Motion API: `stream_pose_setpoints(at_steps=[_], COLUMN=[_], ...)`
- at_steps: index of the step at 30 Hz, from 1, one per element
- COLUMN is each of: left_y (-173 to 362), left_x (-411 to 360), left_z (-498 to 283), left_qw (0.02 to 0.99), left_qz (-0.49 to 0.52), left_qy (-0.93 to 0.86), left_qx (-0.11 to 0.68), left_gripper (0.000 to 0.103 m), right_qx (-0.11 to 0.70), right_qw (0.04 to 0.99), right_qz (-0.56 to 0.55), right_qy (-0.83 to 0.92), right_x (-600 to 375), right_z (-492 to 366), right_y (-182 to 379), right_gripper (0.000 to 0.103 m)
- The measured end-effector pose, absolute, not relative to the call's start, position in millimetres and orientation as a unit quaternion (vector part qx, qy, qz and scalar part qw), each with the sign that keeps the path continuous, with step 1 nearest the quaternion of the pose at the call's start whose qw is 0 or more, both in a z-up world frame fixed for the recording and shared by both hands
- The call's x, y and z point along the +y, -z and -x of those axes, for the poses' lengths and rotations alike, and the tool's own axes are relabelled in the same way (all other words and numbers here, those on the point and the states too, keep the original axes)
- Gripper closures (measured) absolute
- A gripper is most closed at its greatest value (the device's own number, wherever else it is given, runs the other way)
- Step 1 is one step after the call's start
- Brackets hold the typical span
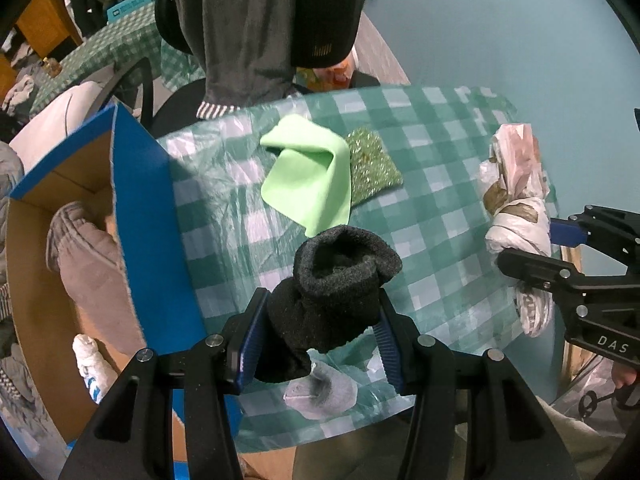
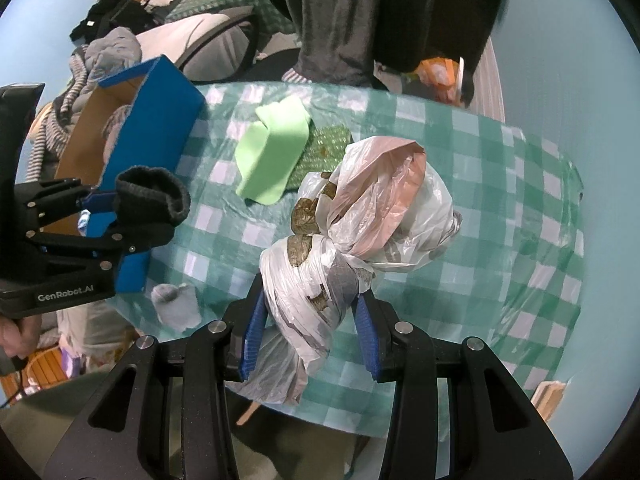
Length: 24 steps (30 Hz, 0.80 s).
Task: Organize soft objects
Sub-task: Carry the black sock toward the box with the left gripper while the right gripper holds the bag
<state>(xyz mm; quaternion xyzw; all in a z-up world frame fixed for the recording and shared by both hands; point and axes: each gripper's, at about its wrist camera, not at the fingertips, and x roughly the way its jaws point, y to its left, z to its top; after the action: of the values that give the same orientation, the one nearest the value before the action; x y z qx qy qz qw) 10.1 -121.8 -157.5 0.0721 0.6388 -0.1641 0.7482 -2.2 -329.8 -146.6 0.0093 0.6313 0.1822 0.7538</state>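
My left gripper (image 1: 320, 308) is shut on a rolled black sock (image 1: 334, 300) and holds it above the checked tablecloth (image 1: 432, 200); it also shows in the right wrist view (image 2: 154, 204). My right gripper (image 2: 310, 300) is shut on a knotted bundle of plastic bags (image 2: 360, 216), also seen in the left wrist view (image 1: 516, 204). A light green cloth (image 1: 310, 176) lies on a glittery green pad (image 1: 372, 164) mid-table. A small grey sock (image 1: 322, 390) lies at the near table edge.
A blue cardboard box (image 1: 140, 216) stands open at the table's left side with a grey garment (image 1: 88, 264) and a white sock (image 1: 90, 360) inside. Dark clothes (image 1: 256, 28) hang over the far edge. Clutter and a chair stand behind.
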Motion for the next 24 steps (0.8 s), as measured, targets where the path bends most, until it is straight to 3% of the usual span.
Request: stream_pose_setpoints(at_steps=[24], left_y=[107.9], left_x=[-89.9], left_z=[-14.5], left_qw=[0.779], left_qz=[-0.059], left_qy=[0.14], left_qx=[0.609], left_gripper=[0.052], right_qx=[0.593], right_qw=[0.772], right_qz=[0.015], right_qy=[-0.228], right_x=[-292.1], right_z=[-18.8], right_y=[91.5], right_gripper=[0.063])
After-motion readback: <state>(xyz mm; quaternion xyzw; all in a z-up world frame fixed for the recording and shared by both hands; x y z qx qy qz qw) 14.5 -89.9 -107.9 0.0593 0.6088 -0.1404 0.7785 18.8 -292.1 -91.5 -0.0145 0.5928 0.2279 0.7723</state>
